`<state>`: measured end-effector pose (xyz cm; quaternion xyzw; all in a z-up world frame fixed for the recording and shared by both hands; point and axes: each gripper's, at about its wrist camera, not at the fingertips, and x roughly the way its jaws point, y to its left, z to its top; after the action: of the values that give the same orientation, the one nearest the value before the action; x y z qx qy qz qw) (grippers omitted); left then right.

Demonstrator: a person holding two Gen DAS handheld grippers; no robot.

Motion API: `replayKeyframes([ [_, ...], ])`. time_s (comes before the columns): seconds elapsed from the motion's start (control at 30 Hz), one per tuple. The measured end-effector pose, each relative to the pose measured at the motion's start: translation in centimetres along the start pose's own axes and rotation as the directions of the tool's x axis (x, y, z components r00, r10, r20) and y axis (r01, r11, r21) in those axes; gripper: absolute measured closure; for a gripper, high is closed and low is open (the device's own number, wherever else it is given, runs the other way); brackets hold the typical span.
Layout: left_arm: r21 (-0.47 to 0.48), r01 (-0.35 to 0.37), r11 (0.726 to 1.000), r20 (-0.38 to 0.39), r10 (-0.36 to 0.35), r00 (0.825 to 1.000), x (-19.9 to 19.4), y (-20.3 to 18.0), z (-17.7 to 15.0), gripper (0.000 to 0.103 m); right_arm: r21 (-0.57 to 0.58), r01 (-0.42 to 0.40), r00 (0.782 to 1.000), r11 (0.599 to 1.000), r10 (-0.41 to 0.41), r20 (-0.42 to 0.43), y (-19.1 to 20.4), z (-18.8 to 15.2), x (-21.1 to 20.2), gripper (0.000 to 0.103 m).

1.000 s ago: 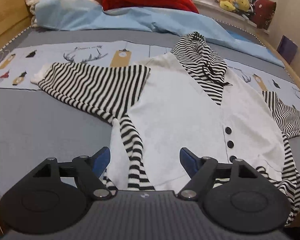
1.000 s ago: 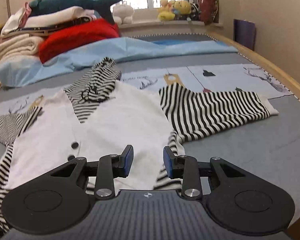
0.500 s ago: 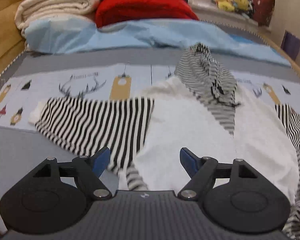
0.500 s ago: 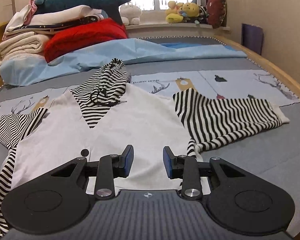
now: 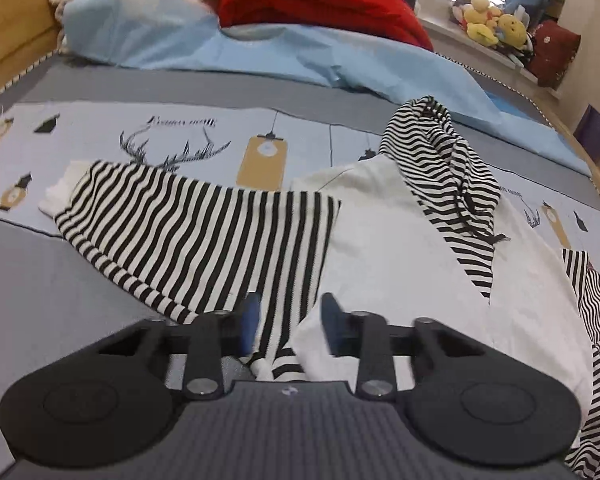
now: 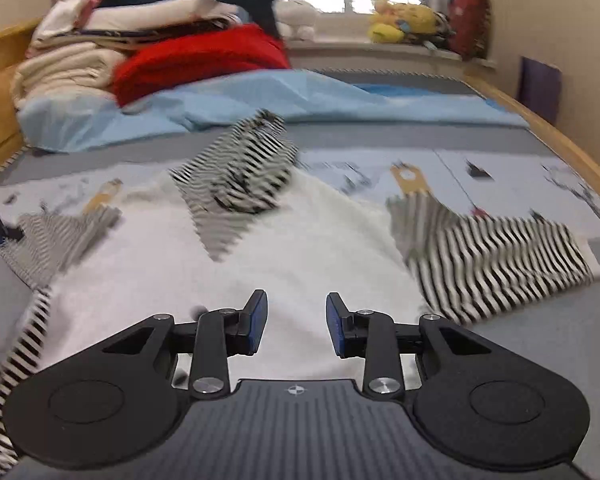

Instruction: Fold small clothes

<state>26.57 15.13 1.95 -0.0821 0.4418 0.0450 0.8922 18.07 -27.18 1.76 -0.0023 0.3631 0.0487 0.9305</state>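
We find the hooded top [image 5: 412, 264] spread flat on the bed [image 5: 52, 304]. The left hand-held gripper [image 5: 288, 326] is closing over the striped sleeve's [image 5: 196, 232] underarm (pads not yet pressing); the right hand-held gripper [image 6: 296, 322] stands spread, empty. Next: secure the pinch, then fold the sleeve inward.

Blurred, cut off and hidden parts

In the right wrist view the white cardigan with black-and-white striped sleeves and hood [image 6: 260, 264] is smeared by motion, so its stripes and buttons cannot be made out. In the left wrist view its far sleeve [image 5: 594, 304] is cut by the picture's right edge, its hem is hidden behind the black left gripper [image 5: 288, 324], and that gripper's closing blue pads [image 5: 252, 322] are blurred, with striped cloth between them.
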Motion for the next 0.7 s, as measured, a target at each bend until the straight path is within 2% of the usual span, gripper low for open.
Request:
replayKeyframes([
  [0.13, 0.007, -0.012, 1.0, 0.008, 0.012, 1.0, 0.6, 1.0, 0.0, 0.077, -0.038, -0.028, 0.999, 0.999, 0.029, 0.033, 3.7, 5.1, 1.5, 0.069],
  [0.23, -0.03, -0.043, 0.999, 0.028, 0.044, 0.999, 1.4, 2.5, 0.2, 0.076, -0.058, -0.071, 0.994, 0.996, 0.076, 0.083, 6.2, 7.8, 3.3, 0.069],
  [0.33, -0.107, -0.063, 0.992, 0.047, 0.069, 0.997, 2.4, 4.9, 0.7, 0.076, -0.103, -0.09, 0.99, 0.991, 0.101, 0.099, 8.1, 8.5, 5.2, 0.069],
  [0.4, -0.174, -0.071, 0.982, 0.055, 0.082, 0.995, 3.2, 7.3, 0.9, 0.076, -0.116, -0.118, 0.986, 0.986, 0.131, 0.108, 8.6, 7.4, 6.2, 0.069],
  [0.43, -0.216, -0.077, 0.973, 0.059, 0.092, 0.994, 3.6, 8.7, 1.0, 0.076, -0.117, -0.126, 0.985, 0.985, 0.139, 0.105, 8.6, 6.6, 6.6, 0.069],
  [0.5, -0.303, -0.085, 0.949, 0.068, 0.111, 0.991, 4.4, 11.4, 1.2, 0.077, -0.093, -0.113, 0.993, 0.989, 0.115, 0.017, 8.5, 5.4, 8.2, 0.069],
  [0.6, -0.442, -0.088, 0.893, 0.086, 0.14, 0.986, 5.4, 15.7, 1.2, 0.078, -0.011, -0.206, 0.978, 0.978, 0.206, -0.014, 8.2, 5.5, 8.8, 0.069],
  [0.63, -0.478, -0.094, 0.873, 0.085, 0.152, 0.985, 5.7, 17.0, 1.1, 0.078, -0.039, -0.229, 0.973, 0.973, 0.229, 0.0, 8.3, 5.6, 8.8, 0.07],
  [0.67, -0.524, -0.099, 0.846, 0.077, 0.163, 0.984, 6.1, 18.3, 1.0, 0.078, -0.079, -0.222, 0.974, 0.972, 0.224, 0.022, 8.5, 5.7, 8.7, 0.071],
  [0.7, -0.566, -0.091, 0.82, 0.078, 0.163, 0.984, 6.2, 19.4, 1.0, 0.077, -0.134, -0.193, 0.979, 0.972, 0.201, 0.047, 8.6, 5.6, 8.7, 0.077],
])
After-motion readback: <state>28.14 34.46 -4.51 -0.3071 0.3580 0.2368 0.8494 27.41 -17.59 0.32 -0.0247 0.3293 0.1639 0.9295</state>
